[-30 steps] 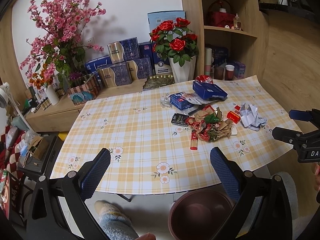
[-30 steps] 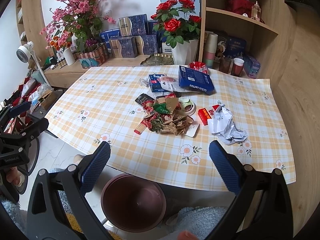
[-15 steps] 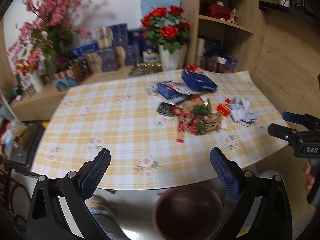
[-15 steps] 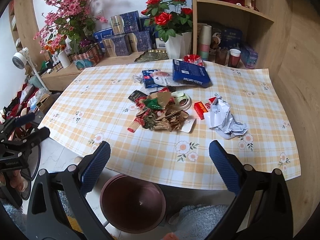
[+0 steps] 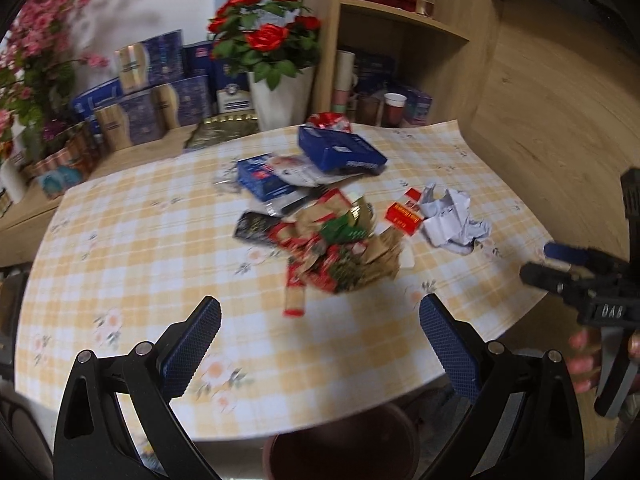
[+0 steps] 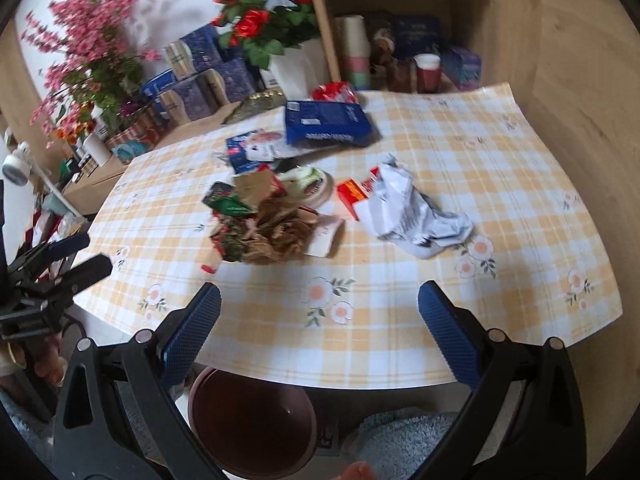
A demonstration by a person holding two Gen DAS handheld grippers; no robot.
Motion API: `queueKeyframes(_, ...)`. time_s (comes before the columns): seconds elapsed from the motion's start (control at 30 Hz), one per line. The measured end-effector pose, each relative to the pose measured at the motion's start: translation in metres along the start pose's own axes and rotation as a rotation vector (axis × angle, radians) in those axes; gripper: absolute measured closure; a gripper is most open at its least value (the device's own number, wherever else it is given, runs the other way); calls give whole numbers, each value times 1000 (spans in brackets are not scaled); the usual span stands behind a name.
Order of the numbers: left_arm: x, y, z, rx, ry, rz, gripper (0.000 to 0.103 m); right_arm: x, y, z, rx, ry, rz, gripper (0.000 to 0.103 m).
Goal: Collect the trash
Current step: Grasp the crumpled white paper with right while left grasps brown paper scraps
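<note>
Trash sits mid-table on the checked cloth (image 6: 400,344), nothing collected yet by the look of it. Landmark = wrapper pile (image 6: 272,224): brown and red scraps heaped loose. Right of the pile: red box (image 6: 350,198), touching the crumpled paper (image 6: 416,216). Behind the pile: blue pack (image 6: 250,152), and further back the blue box (image 6: 326,122). Left of the pile: a black packet (image 5: 256,226); at its near-left edge a red stick pack (image 5: 294,296). Bin (image 6: 252,420) is on the floor, below the table edge nearest the pile. Left gripper (image 5: 320,332) and right gripper (image 6: 319,334) both have jaws wide apart, empty, hovering above the near table edge. My read: this is the approach to a first pick. Suggest the right one takes the crumpled paper, since it stands proud of the cloth, is bulky and easy to pinch; close on the raised ridge, not the flat skirt. The left one goes for the stick pack or packet; flat items need a low angle, one finger sliding under an edge. Risk: clamping the pile itself likely sheds scraps, and dragging bunches the cloth. Lift clear before swinging over the bin. Both views are blurred, so fine edges are uncertain.
</note>
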State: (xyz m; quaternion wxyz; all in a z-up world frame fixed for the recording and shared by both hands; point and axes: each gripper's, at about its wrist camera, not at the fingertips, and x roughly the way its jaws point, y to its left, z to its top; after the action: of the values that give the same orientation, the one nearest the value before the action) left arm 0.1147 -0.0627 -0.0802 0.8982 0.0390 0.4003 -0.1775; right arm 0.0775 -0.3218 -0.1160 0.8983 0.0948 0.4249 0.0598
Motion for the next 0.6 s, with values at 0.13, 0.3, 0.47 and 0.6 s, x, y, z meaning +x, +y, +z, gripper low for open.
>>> queueKeyframes(0.13,33,-8,20,5,21,-39,6,9,-17,-1,31,-2,4,6)
queueKeyframes(0.3,81,-19,41,41,49,-72,20,21,-31,-1,30,11,-83,6)
queueKeyframes(0.47,130,-29,59,93,91,-52,30,32,-44,-1,40,25,-104,6)
queueKeyframes(0.6,160,-27,65,95,132,-31,35,38,-51,-2,45,31,-100,6)
